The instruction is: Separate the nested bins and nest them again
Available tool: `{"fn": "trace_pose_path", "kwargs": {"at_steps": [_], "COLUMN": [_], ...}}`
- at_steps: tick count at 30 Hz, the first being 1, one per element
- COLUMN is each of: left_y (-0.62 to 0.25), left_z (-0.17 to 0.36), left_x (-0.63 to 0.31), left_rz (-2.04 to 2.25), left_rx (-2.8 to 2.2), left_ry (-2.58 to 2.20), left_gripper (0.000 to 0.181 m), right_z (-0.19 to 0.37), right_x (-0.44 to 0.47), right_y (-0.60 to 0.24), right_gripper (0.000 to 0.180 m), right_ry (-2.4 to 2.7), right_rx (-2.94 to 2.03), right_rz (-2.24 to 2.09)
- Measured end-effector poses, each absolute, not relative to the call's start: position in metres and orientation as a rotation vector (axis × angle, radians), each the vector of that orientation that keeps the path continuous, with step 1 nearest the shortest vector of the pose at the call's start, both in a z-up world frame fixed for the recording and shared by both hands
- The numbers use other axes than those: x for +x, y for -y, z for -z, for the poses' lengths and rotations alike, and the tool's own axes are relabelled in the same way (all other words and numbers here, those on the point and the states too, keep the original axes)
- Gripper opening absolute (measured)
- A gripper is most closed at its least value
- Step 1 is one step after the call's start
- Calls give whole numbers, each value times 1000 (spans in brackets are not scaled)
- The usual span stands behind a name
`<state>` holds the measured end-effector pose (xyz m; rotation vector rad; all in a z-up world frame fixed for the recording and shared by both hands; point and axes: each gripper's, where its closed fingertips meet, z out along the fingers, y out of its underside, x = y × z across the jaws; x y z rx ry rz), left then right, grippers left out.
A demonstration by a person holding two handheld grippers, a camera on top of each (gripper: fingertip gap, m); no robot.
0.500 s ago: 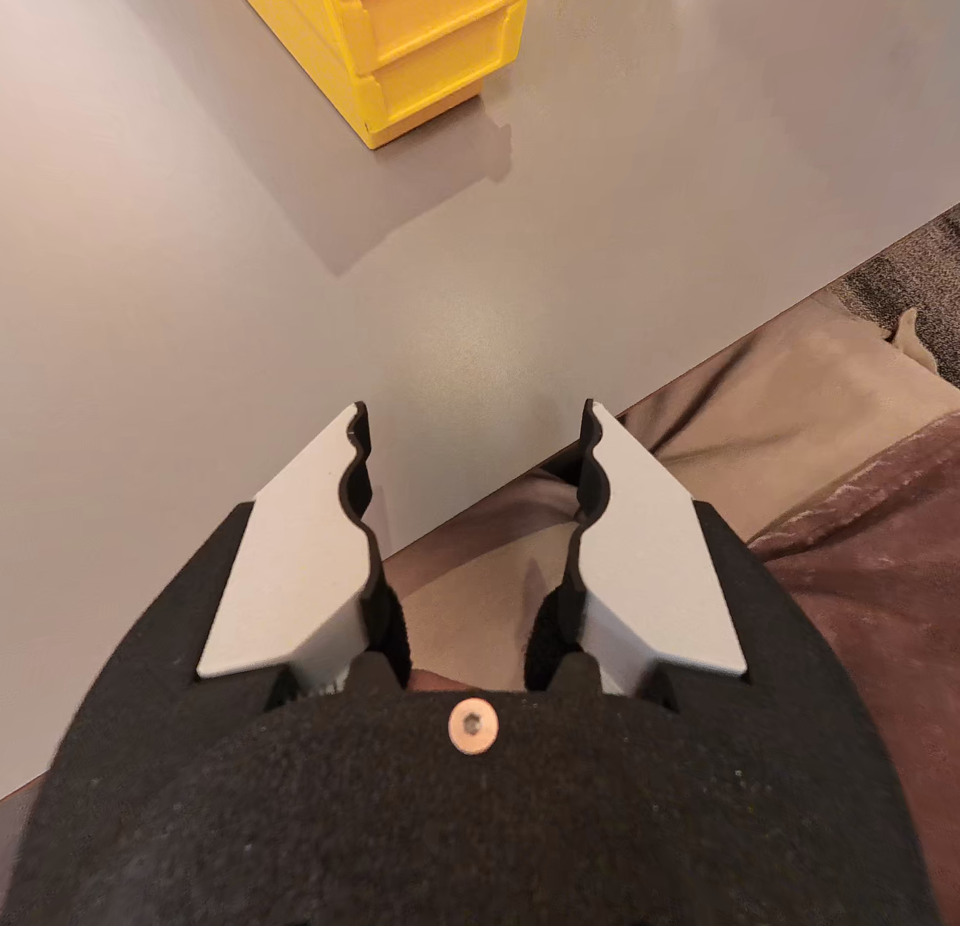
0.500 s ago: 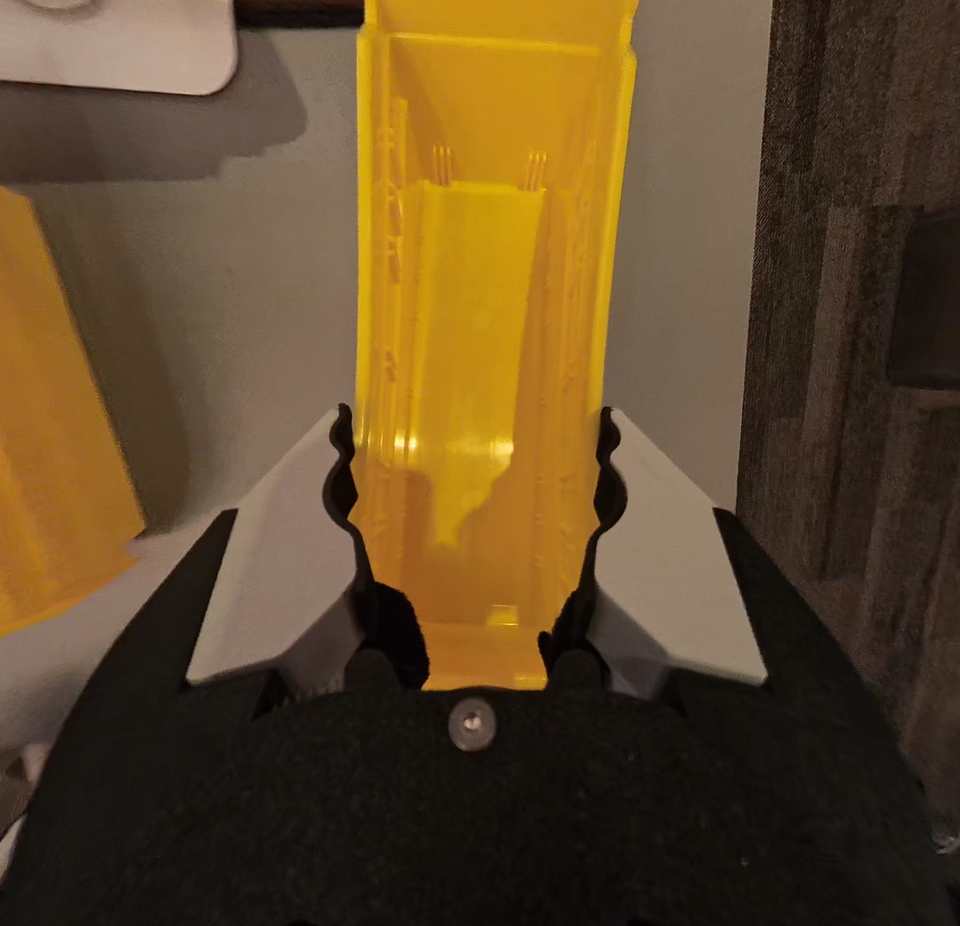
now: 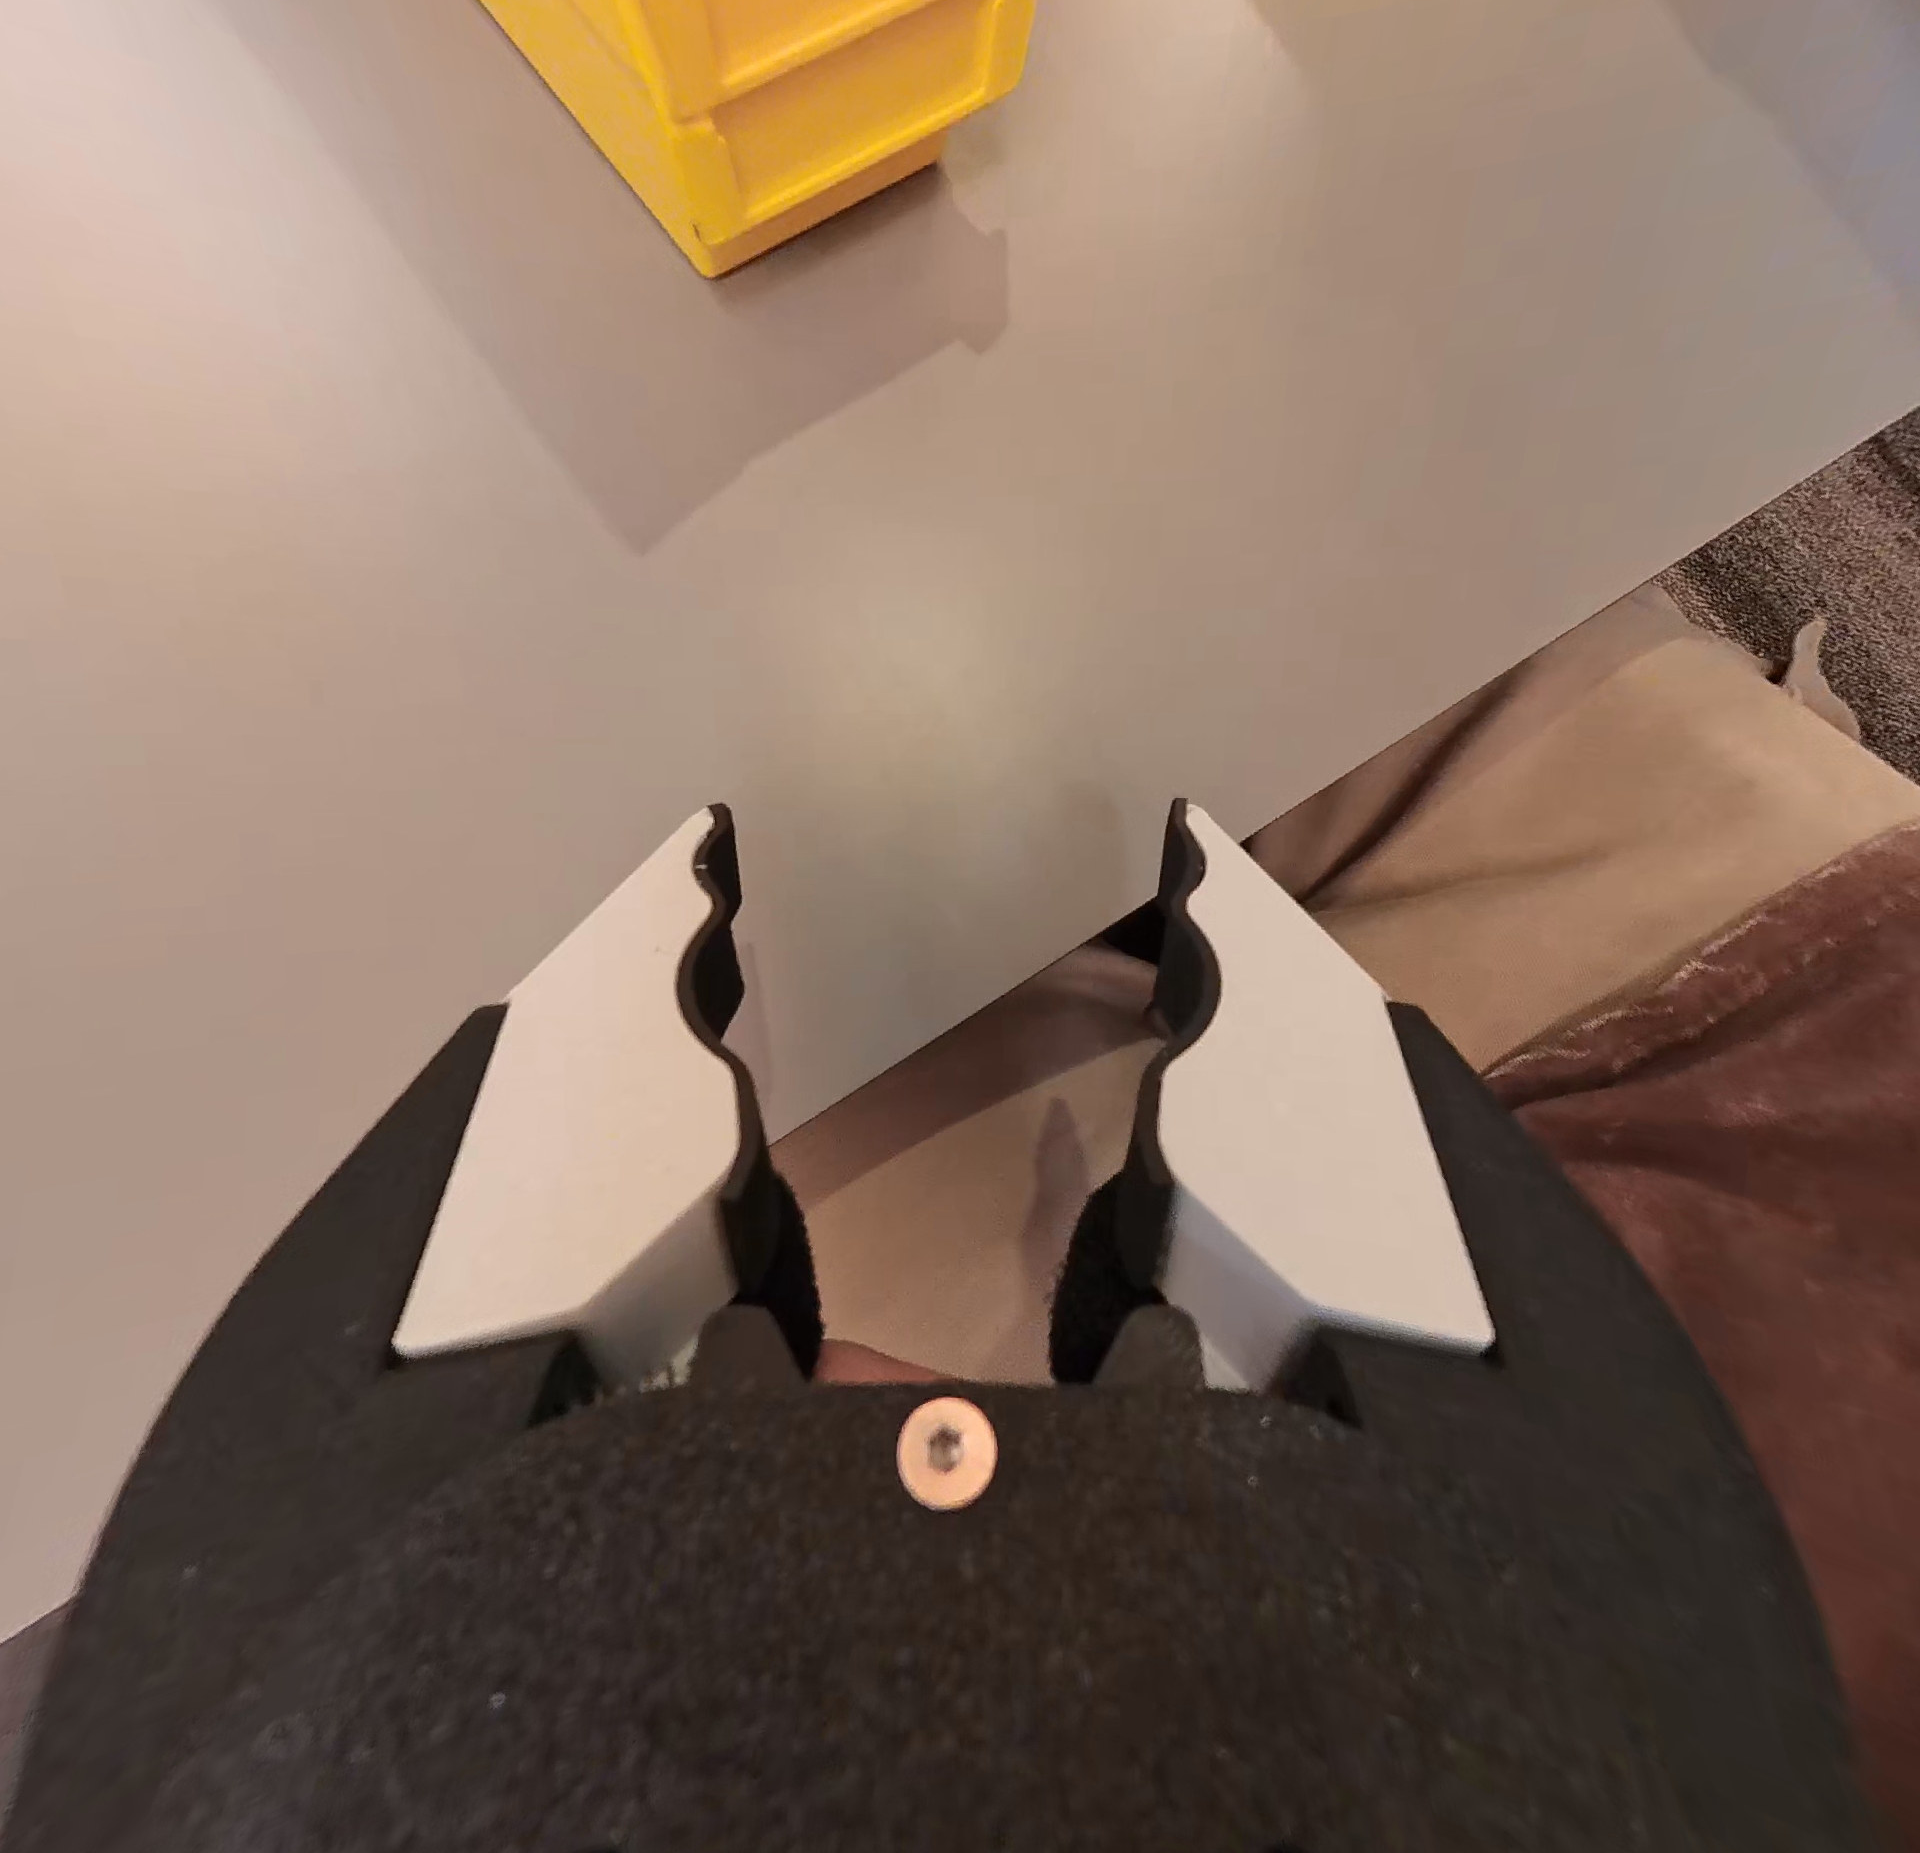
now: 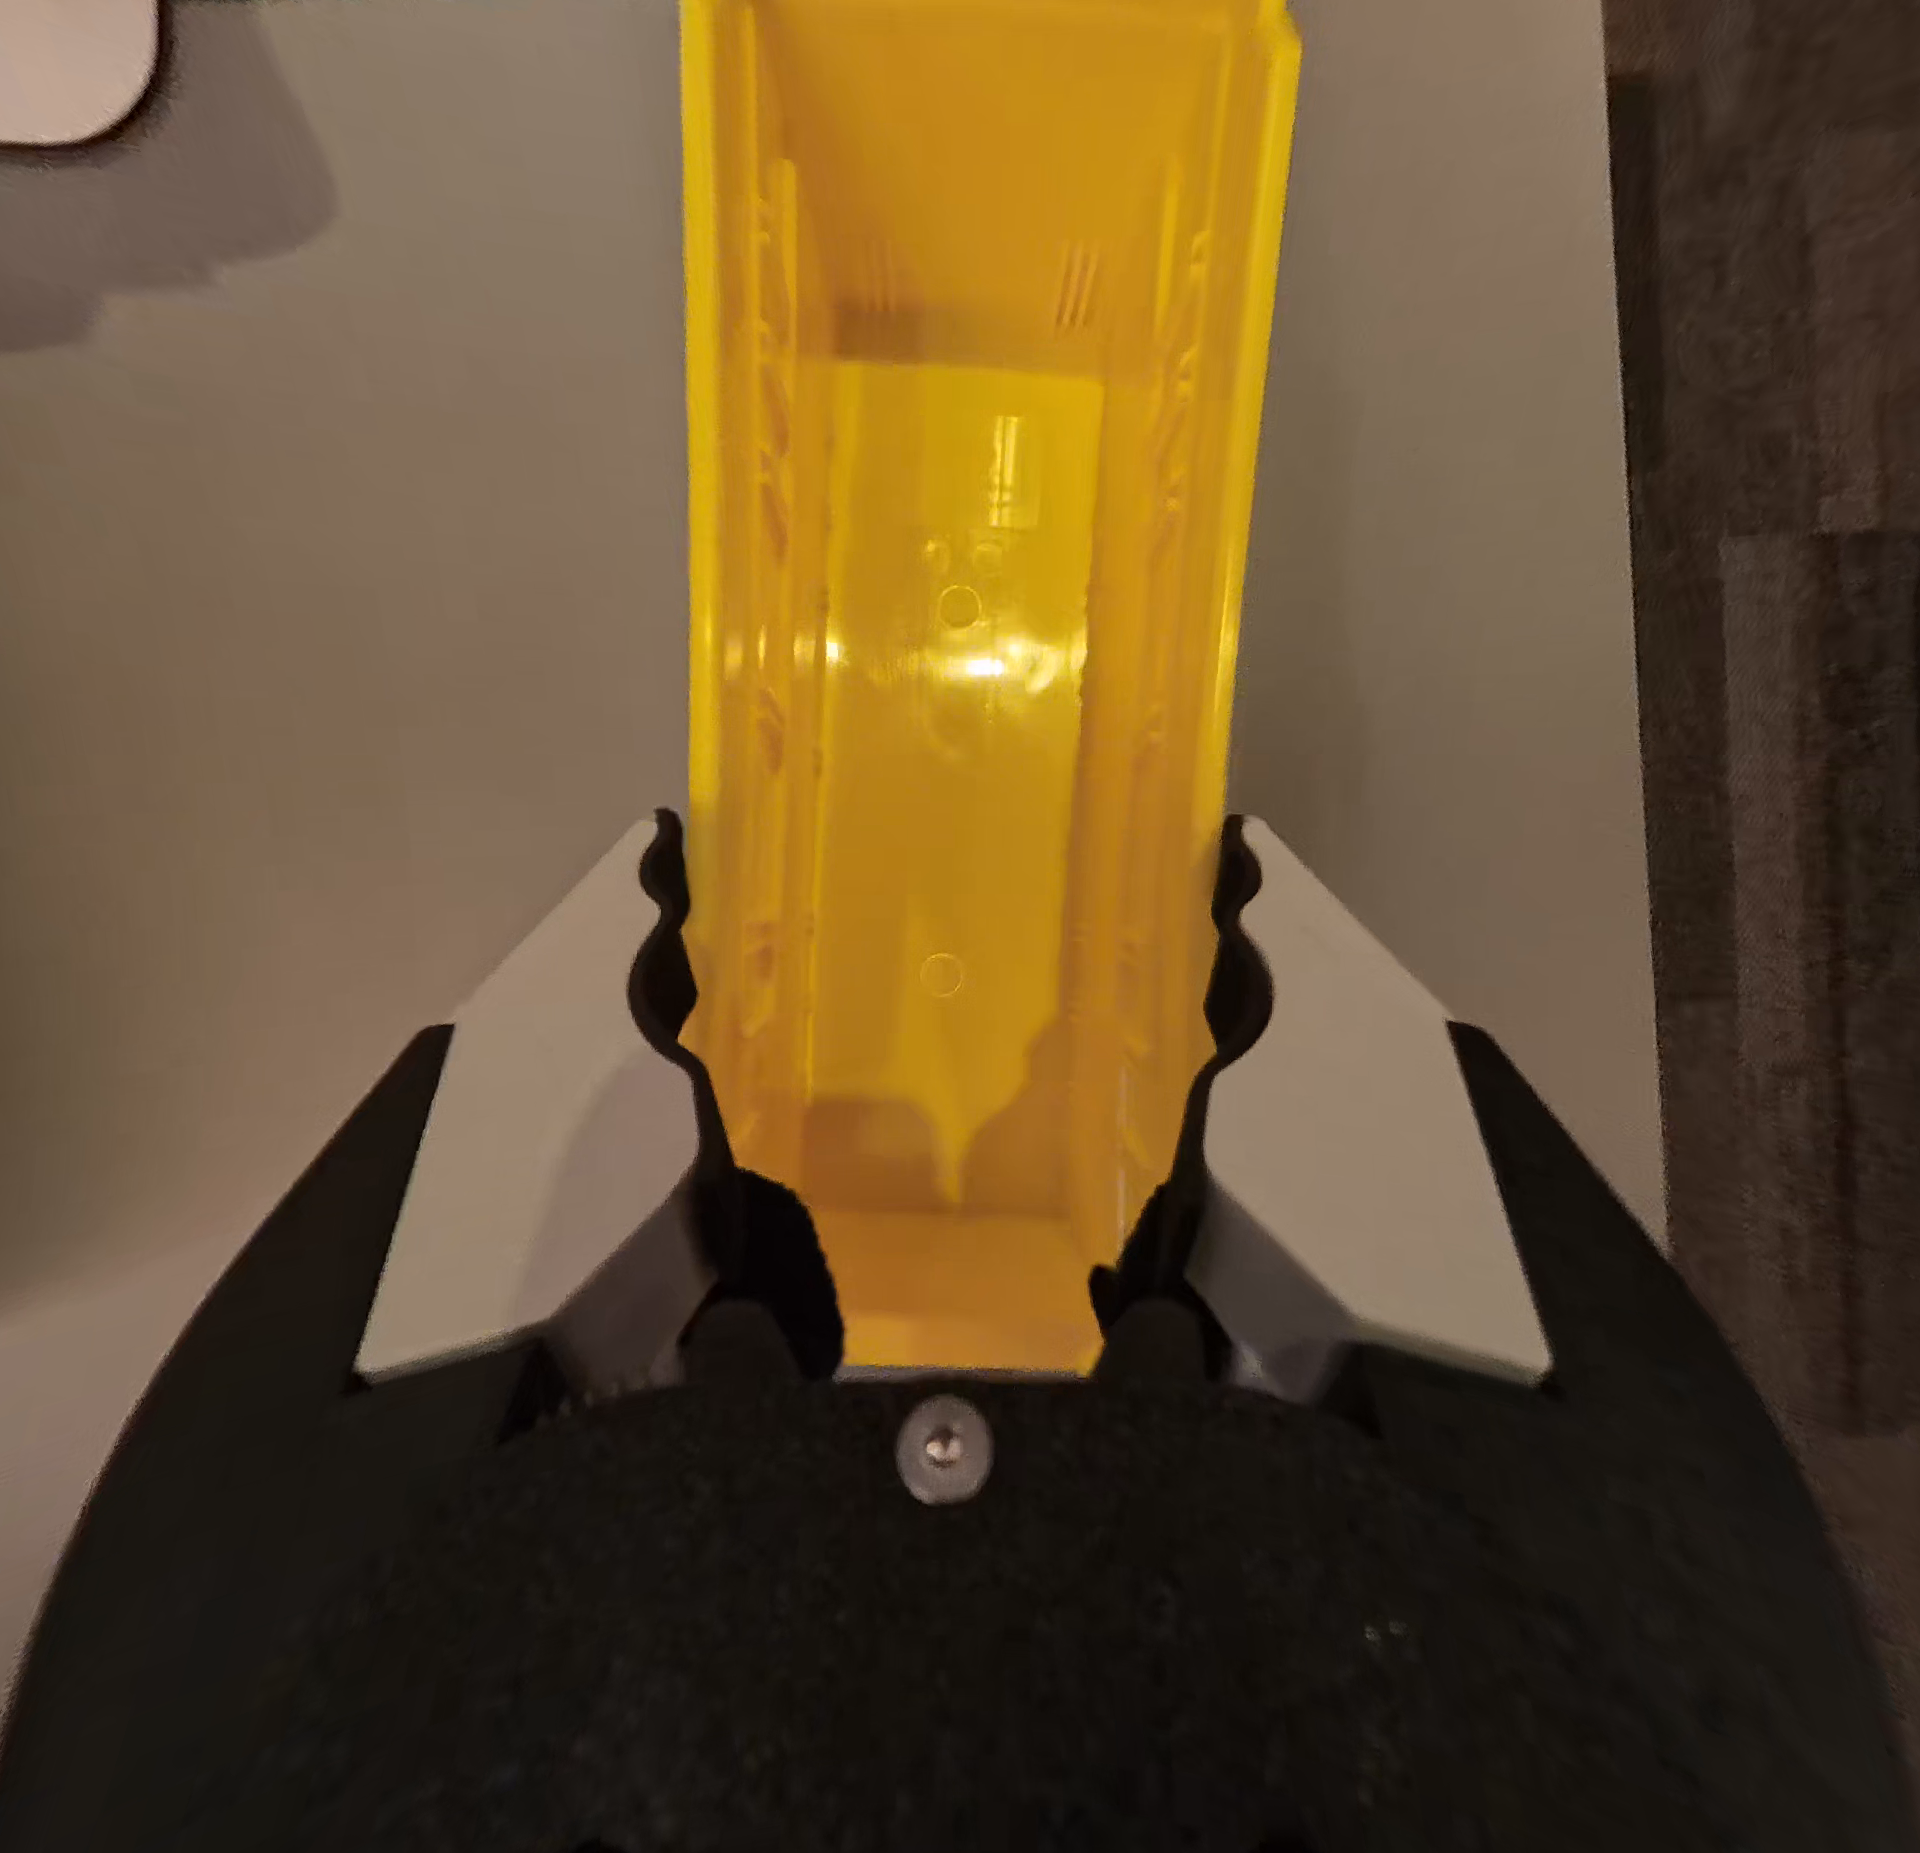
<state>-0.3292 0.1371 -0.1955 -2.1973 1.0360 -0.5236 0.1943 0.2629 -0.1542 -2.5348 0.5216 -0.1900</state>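
Note:
My right gripper (image 4: 951, 821) is shut on a single yellow bin (image 4: 966, 660). Its fingers press the bin's two long outer walls, and I look down into the empty bin, which sits above the grey table (image 4: 416, 660). A stack of nested yellow bins (image 3: 831, 89) stands on the table at the top of the left wrist view. My left gripper (image 3: 948, 811) is open and empty. It hovers over the table's near edge, well short of the stack.
A white flat object (image 4: 62, 58) lies at the table's far left corner. Dark carpet floor (image 4: 1766, 660) runs along the table's right edge. A person's beige trousers (image 3: 1558, 816) and reddish-brown garment (image 3: 1714, 1128) are below the table's near edge.
The right gripper has moved right with the bin, so the other stack has left its view and the white object has slid left. The left gripper has barely moved.

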Motion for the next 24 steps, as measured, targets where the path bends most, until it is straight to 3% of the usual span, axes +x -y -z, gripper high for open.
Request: {"fn": "trace_pose_path", "kwargs": {"at_steps": [4, 7, 14, 24], "left_y": [-136, -135, -123, -119], "left_z": [195, 195, 191, 190], "left_x": [-326, -324, -316, -317], "left_rz": [532, 546, 596, 571], "left_rx": [-2195, -2194, -2177, -2156], "left_ry": [-1047, -1052, -1085, -1115], "left_gripper": [80, 80, 80, 80], "right_z": [156, 126, 41, 63], "right_x": [192, 184, 35, -150], "right_y": [-261, -271, -328, -413], "right_gripper": [115, 113, 116, 126], "right_ry": [-508, -381, -48, -102], "right_rx": [-2580, -2526, -2458, -2749], "right_rz": [186, 274, 157, -124]}}
